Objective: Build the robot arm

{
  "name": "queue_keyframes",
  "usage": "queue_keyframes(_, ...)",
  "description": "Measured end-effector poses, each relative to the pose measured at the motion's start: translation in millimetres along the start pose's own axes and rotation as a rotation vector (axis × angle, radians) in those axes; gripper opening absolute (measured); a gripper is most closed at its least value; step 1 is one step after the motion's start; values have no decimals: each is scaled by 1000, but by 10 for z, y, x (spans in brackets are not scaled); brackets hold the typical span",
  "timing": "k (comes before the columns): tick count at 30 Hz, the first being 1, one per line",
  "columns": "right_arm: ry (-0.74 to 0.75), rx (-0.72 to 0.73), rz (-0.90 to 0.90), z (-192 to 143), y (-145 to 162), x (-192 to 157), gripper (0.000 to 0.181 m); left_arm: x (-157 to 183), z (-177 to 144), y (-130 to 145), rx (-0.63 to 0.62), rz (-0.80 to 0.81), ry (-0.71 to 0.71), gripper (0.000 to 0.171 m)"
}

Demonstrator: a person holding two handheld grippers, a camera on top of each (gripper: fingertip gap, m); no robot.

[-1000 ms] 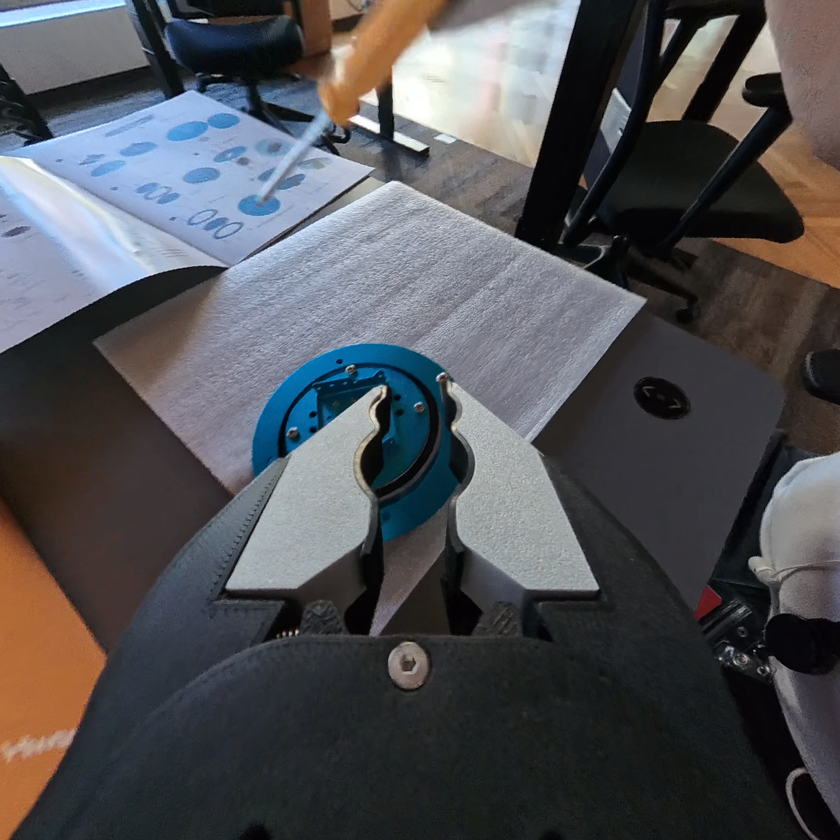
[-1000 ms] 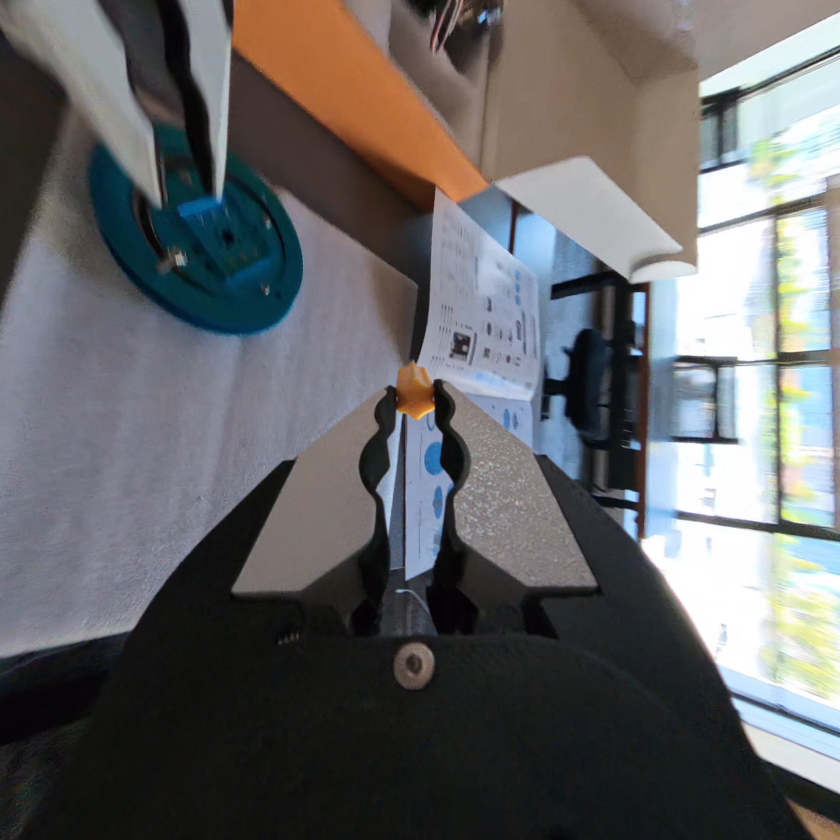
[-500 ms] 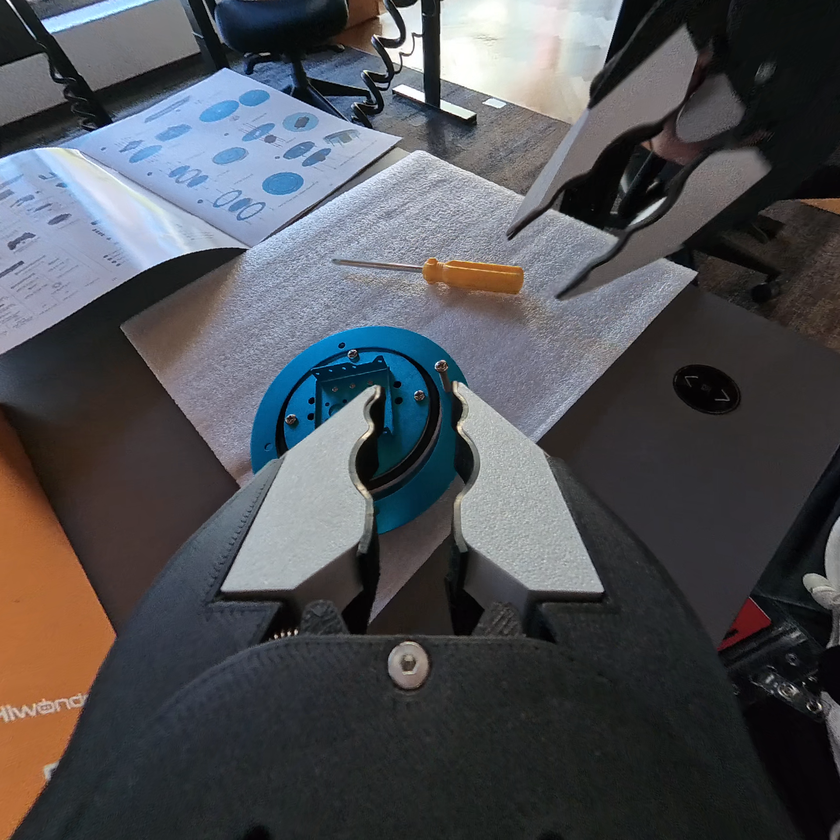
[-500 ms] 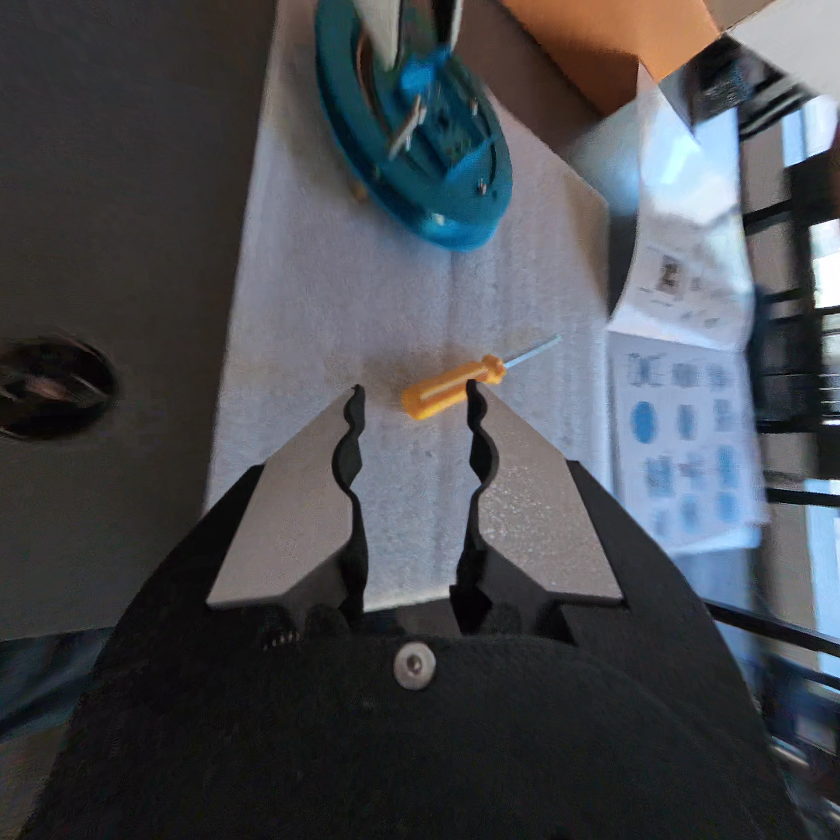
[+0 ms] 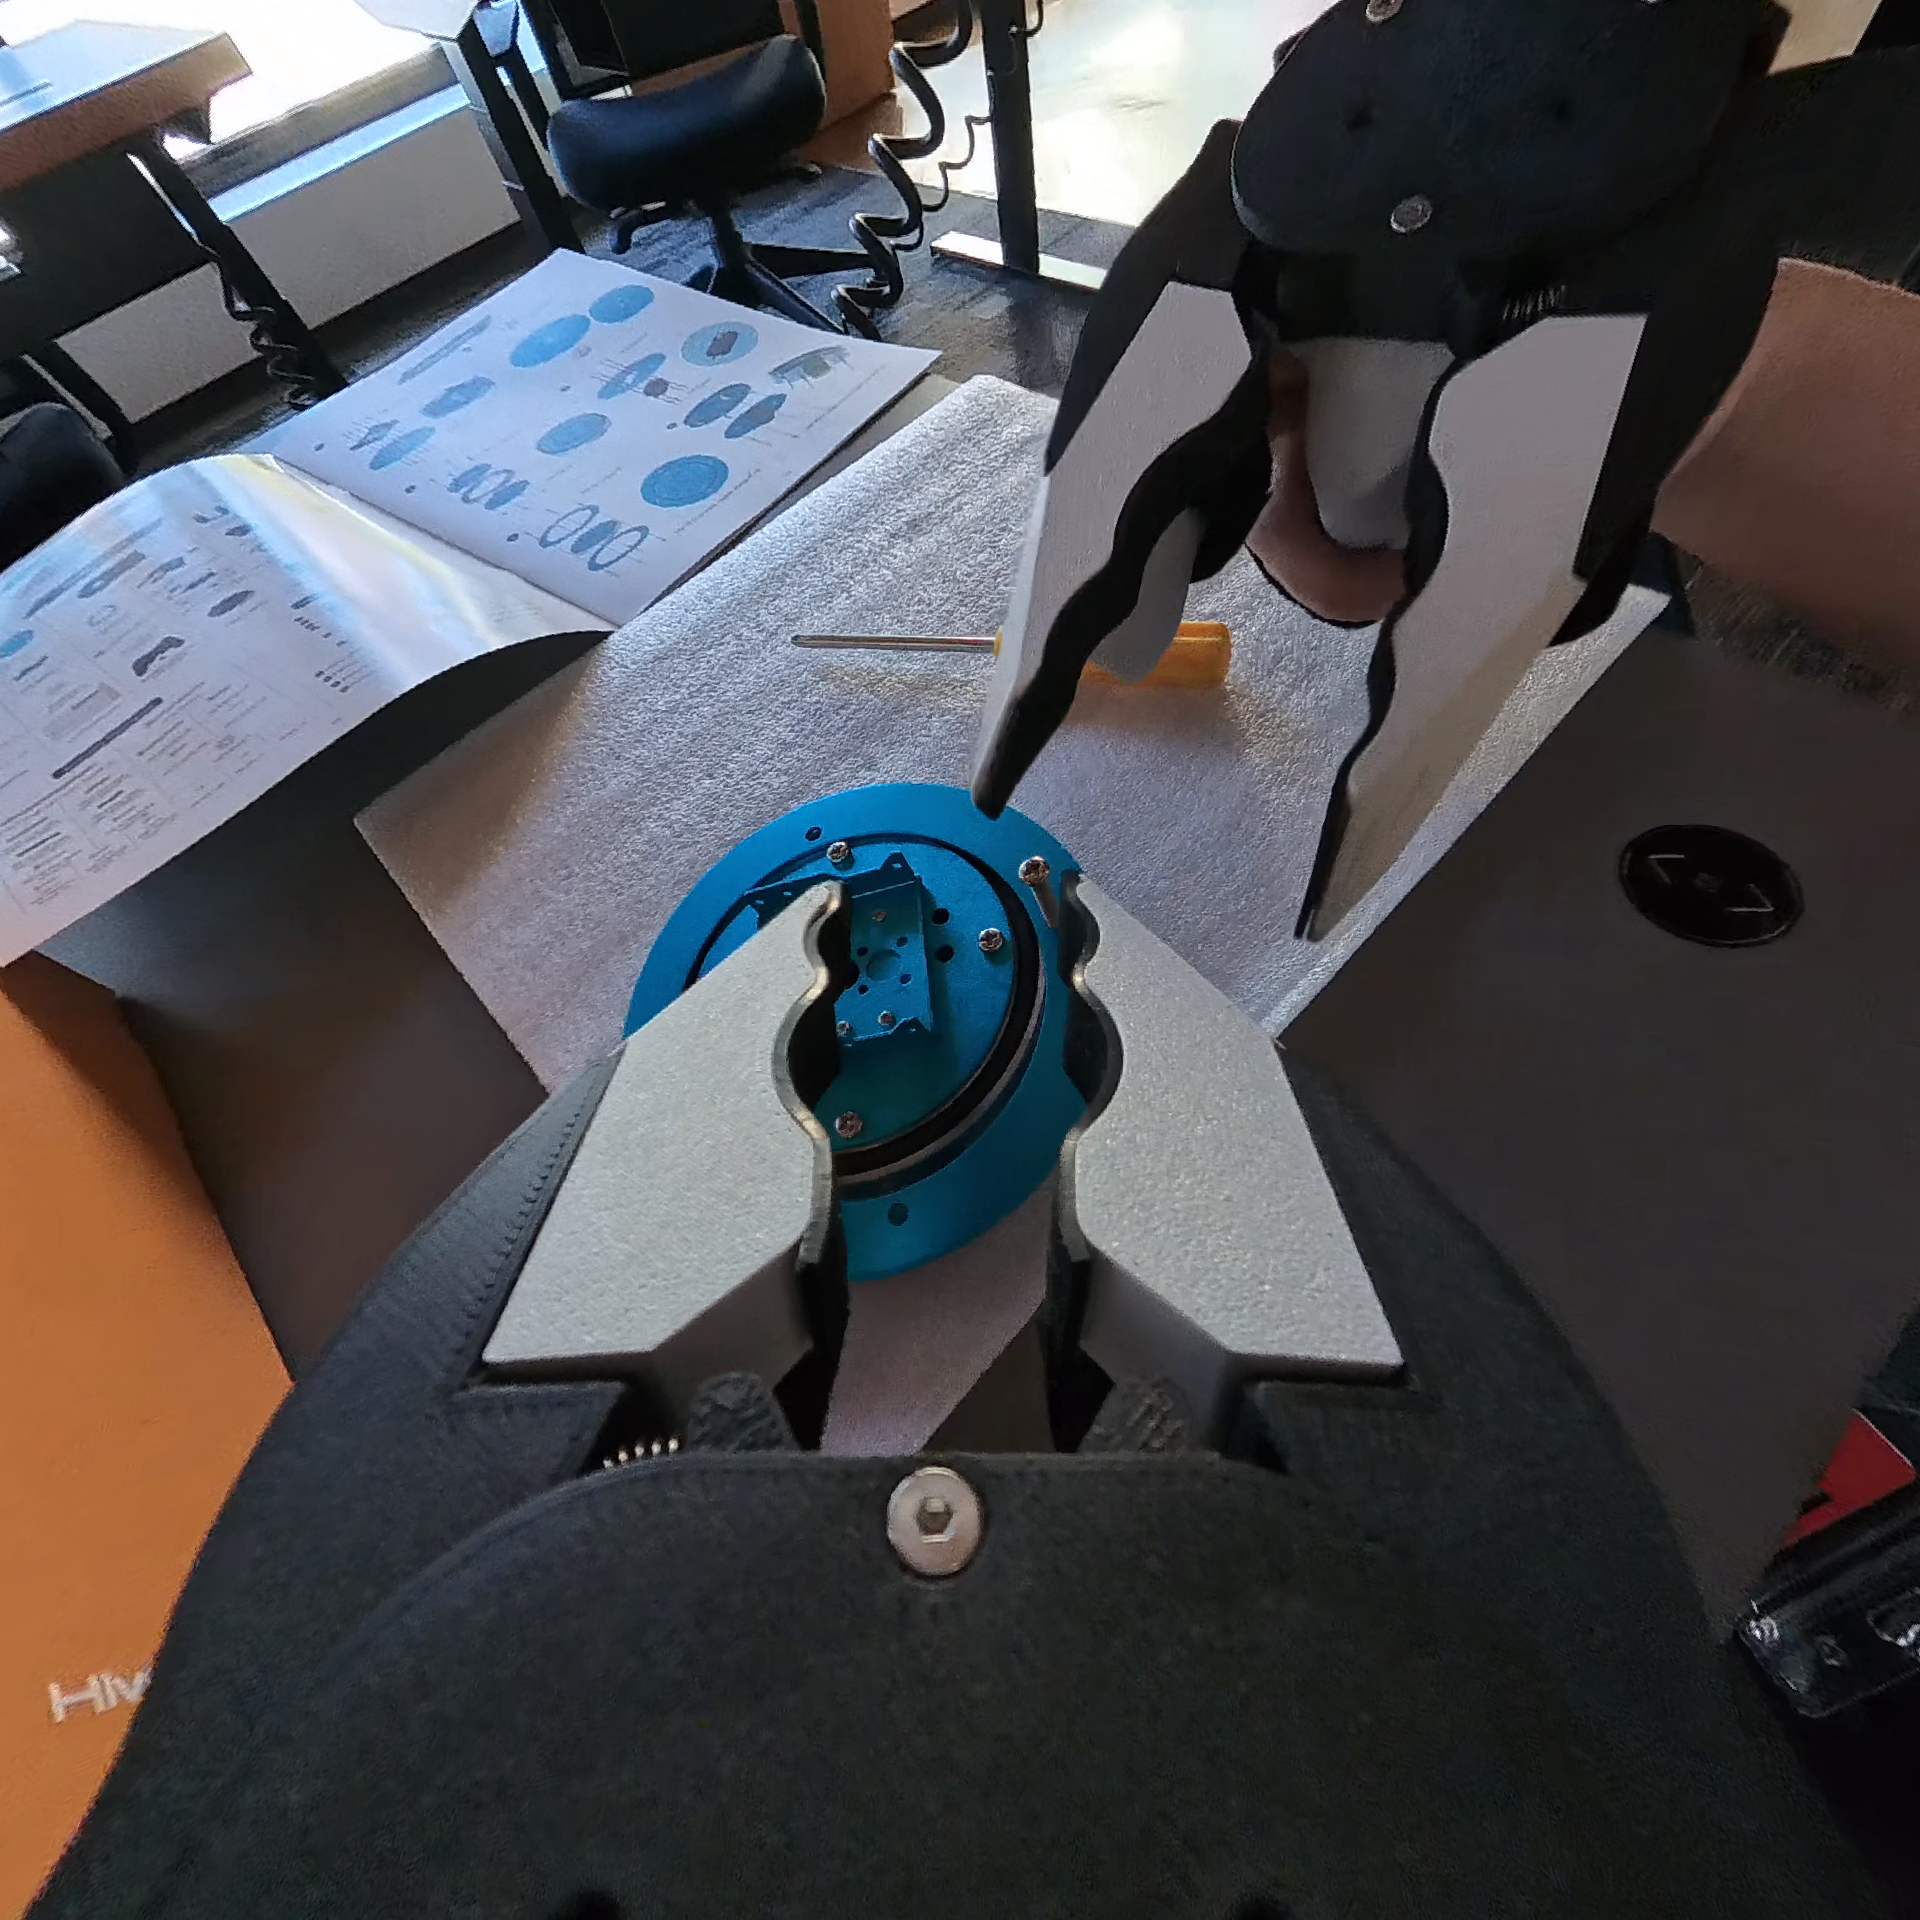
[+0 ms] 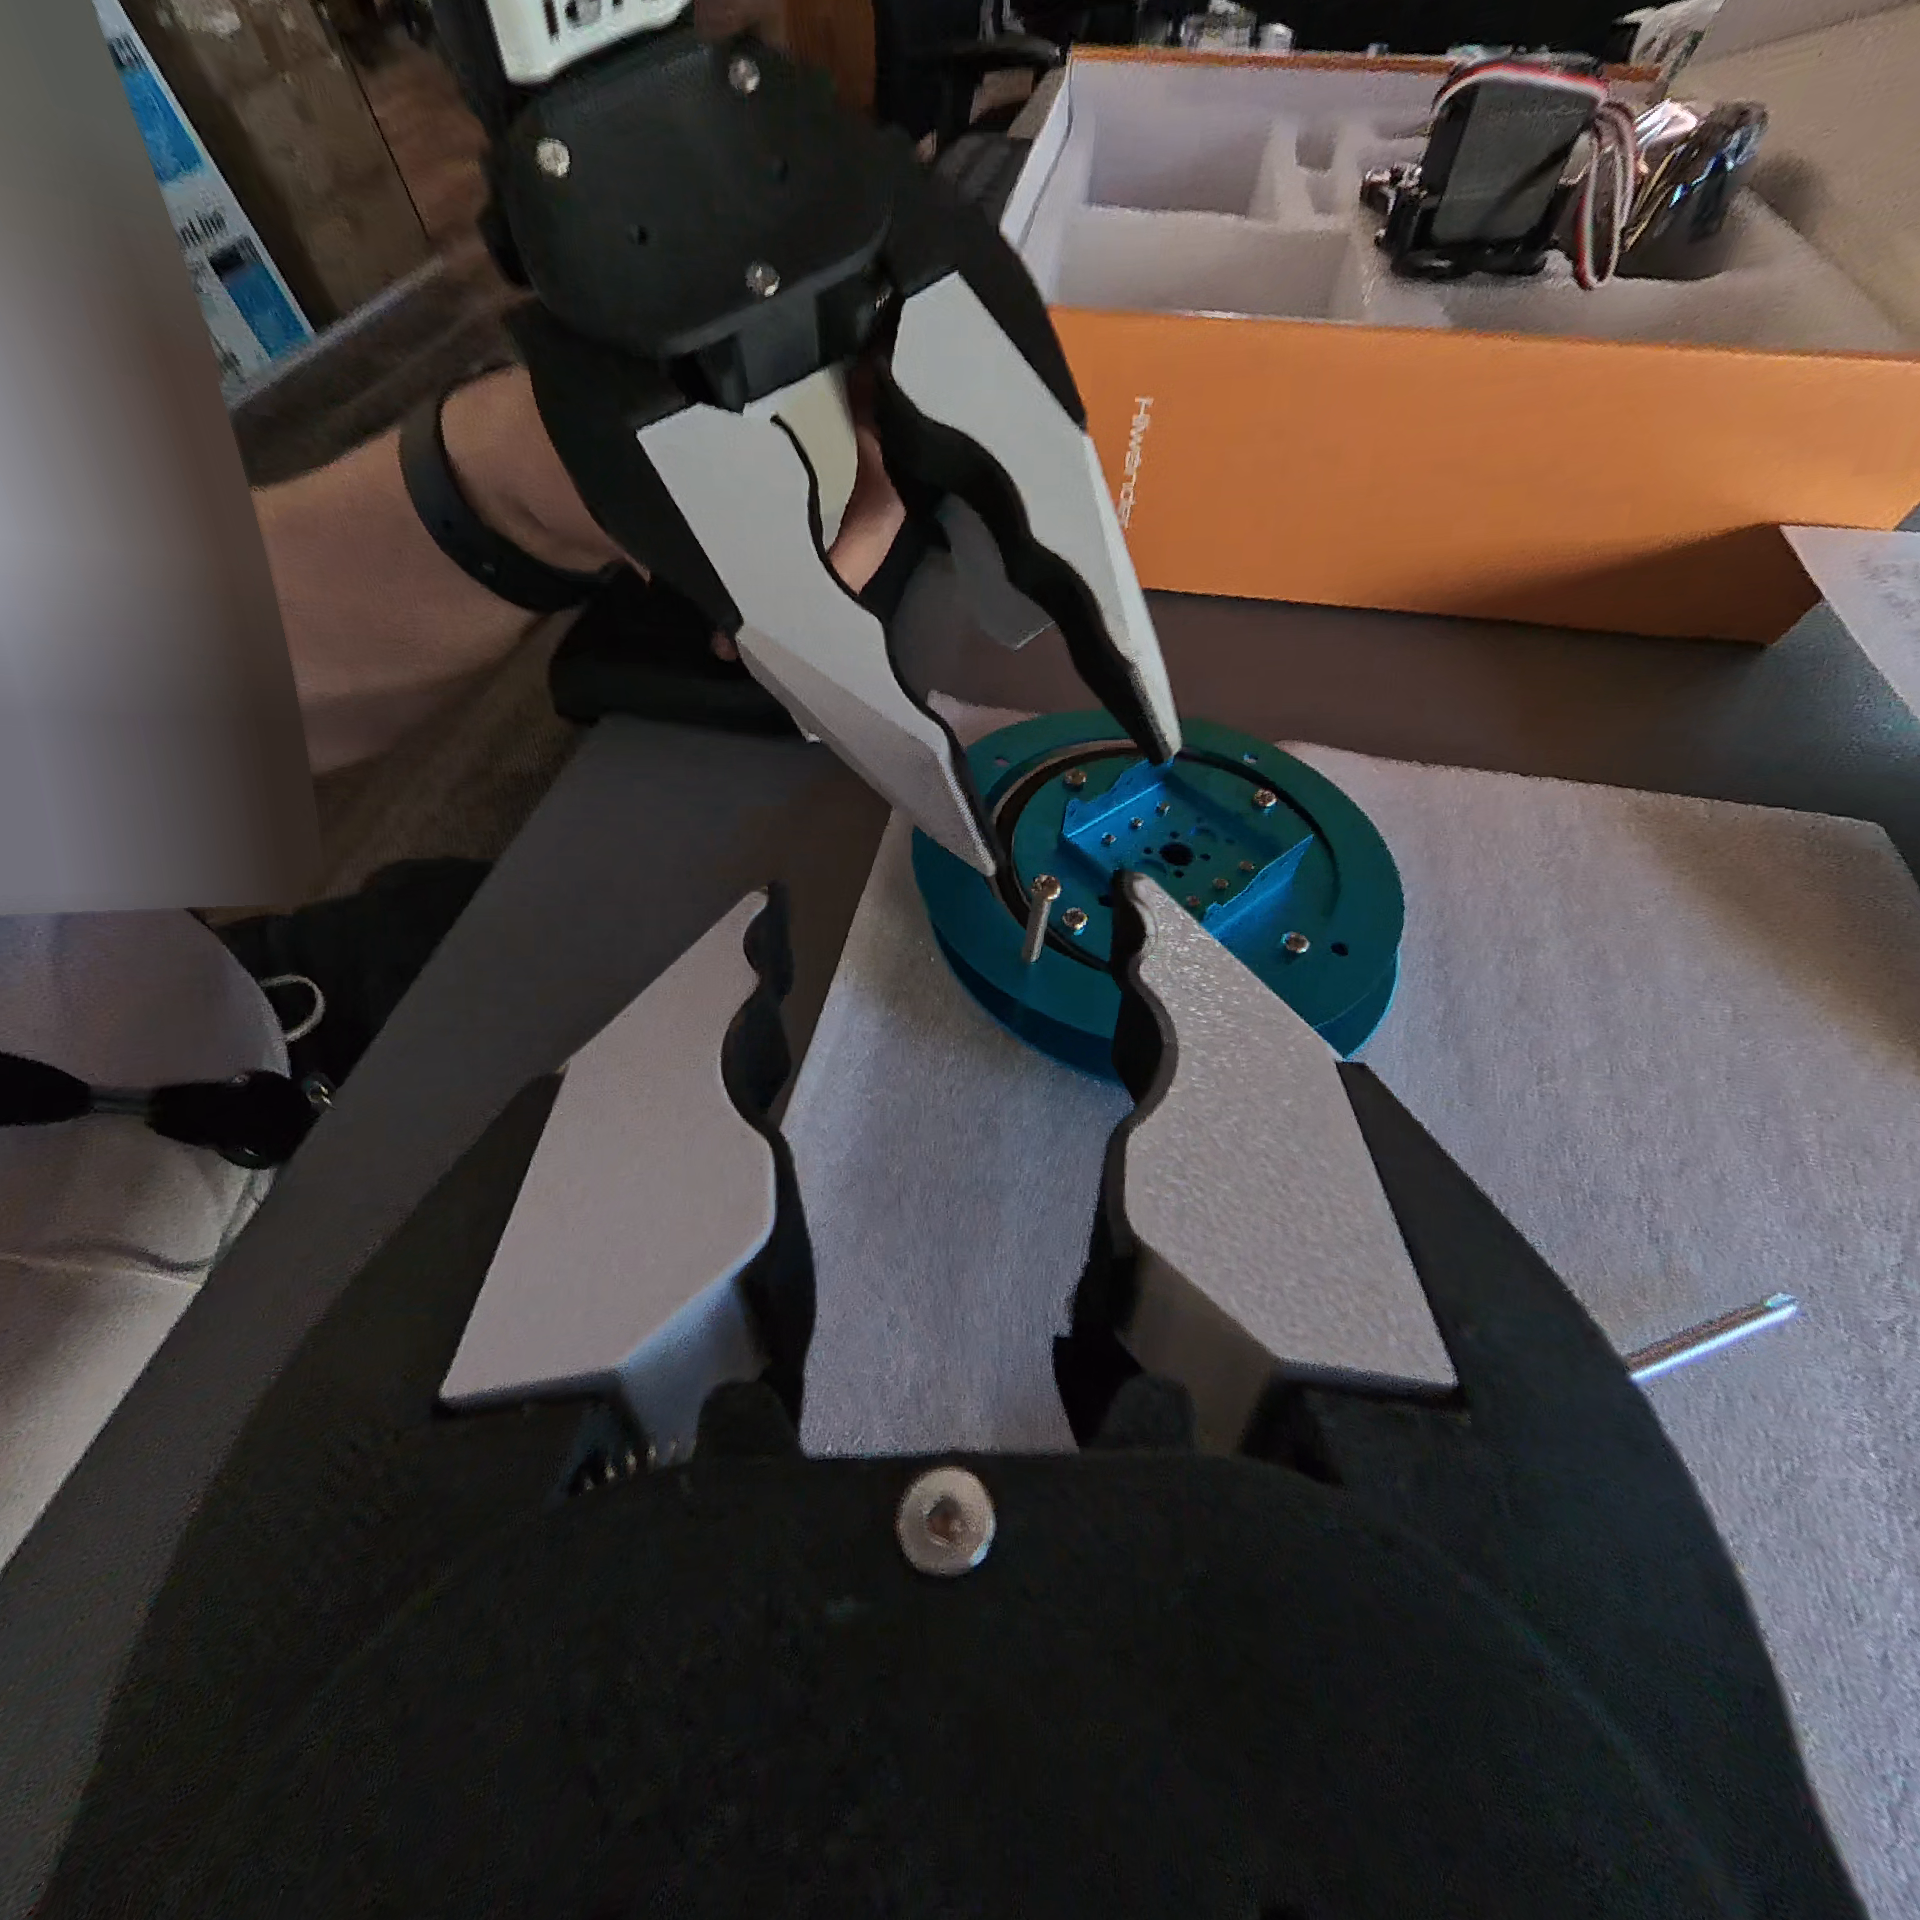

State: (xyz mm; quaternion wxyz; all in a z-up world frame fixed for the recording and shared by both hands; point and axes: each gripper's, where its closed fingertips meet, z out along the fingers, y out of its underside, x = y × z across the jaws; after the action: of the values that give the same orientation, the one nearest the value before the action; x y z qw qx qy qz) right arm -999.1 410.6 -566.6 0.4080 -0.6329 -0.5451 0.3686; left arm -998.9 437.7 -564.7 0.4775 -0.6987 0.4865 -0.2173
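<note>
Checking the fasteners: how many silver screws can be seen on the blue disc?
5. In the right wrist view, four seated heads ring the blue disc's inner plate: far-left, far-right, near-right, near-left. One long screw sticks up beside that last one. Others may be hidden.

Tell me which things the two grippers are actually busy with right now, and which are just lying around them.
At the grippers:
- left gripper, open, tips resting on the blue disc
- right gripper, open, tips close to the loose screw at the disc's ring

Lying about:
- orange screwdriver on the foam sheet
- open booklet
- orange box
</note>
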Motion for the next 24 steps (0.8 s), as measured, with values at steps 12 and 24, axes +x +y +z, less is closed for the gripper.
queue_keyframes(12,-16,6,-37,37,-6,-27,57,10,69,26,-34,19,23,38)
queue_keyframes(24,-16,-11,-30,36,37,-43,51,-33,57,32,-30,-2,13,36)
